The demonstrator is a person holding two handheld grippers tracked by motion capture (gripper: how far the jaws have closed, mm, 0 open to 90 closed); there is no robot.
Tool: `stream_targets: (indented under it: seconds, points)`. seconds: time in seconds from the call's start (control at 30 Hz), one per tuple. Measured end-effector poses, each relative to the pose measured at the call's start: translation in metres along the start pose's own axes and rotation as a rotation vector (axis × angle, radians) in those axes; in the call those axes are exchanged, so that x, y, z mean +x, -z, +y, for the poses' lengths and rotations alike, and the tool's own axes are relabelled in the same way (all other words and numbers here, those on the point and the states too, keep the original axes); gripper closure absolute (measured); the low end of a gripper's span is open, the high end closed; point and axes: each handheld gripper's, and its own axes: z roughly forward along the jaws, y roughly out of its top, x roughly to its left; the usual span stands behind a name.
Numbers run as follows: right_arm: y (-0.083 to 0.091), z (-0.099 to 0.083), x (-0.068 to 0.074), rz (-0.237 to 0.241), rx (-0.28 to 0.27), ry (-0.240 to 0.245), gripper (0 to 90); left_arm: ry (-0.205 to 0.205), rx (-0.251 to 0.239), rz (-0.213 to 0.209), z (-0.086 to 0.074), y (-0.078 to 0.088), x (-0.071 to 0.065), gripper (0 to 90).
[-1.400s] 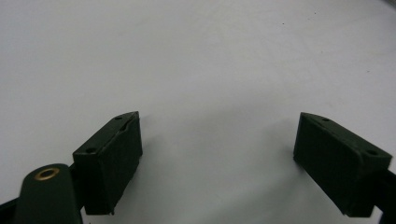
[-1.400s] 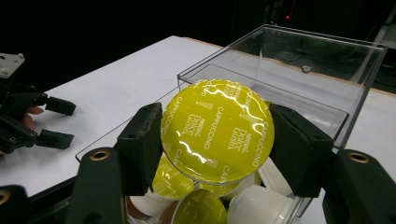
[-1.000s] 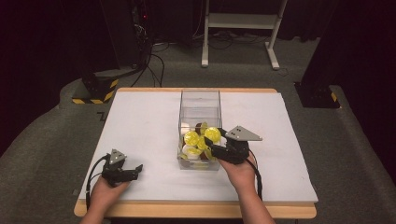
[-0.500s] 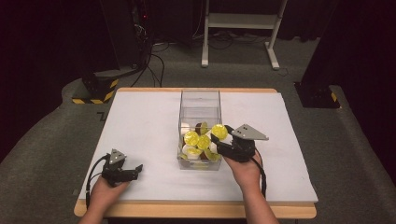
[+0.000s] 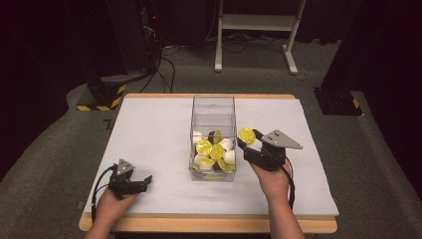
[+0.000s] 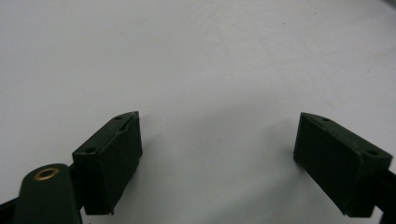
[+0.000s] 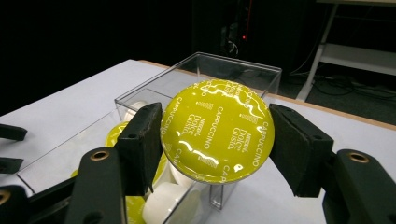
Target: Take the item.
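1. Dark room around a white tabletop (image 5: pixel 149 129), with a black equipment rack and cables behind it and a pale metal stand (image 5: pixel 259 30) farther back on the grey carpet.
2. At the middle of the tabletop stands a clear plastic box (image 5: pixel 213 107), open at the top, its lower part holding a heap of coffee capsules (image 5: pixel 211 152), some with yellow foil lids and some showing white cups.
3. On the right, the right hand-held gripper (image 5: pixel 247 141) is clamped on one yellow-lidded capsule (image 7: pixel 215 130), held in the air just beside the box's right wall and above the tabletop.
4. In the right gripper view the two black pads press the capsule's rim from opposite sides, and the foil lid, printed "Cappuccino", faces the camera.
5. On the left, the left hand-held gripper (image 6: pixel 219 154) rests low near the front left corner of the tabletop, jaws spread wide with nothing between them but bare white surface.
6. Handling, as a judgement: the capsule is probably light, with a stiff plastic cup and a thin foil lid that would dent or puncture easily.
7. The smooth, round rim could slip or rotate between the pads, so moderate pressure across the widest part of the rim seems the safest hold, keeping the pads off the foil.
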Motion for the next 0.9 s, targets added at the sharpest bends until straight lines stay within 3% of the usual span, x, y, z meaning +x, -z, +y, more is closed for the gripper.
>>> stream_targets:
  seconds: [0.9]
  points:
    - [0.012, -0.011, -0.040, -0.104, 0.005, -0.057, 38.4, 0.000, 0.001, 0.000, 0.000, 0.000, 0.000, 15.4]
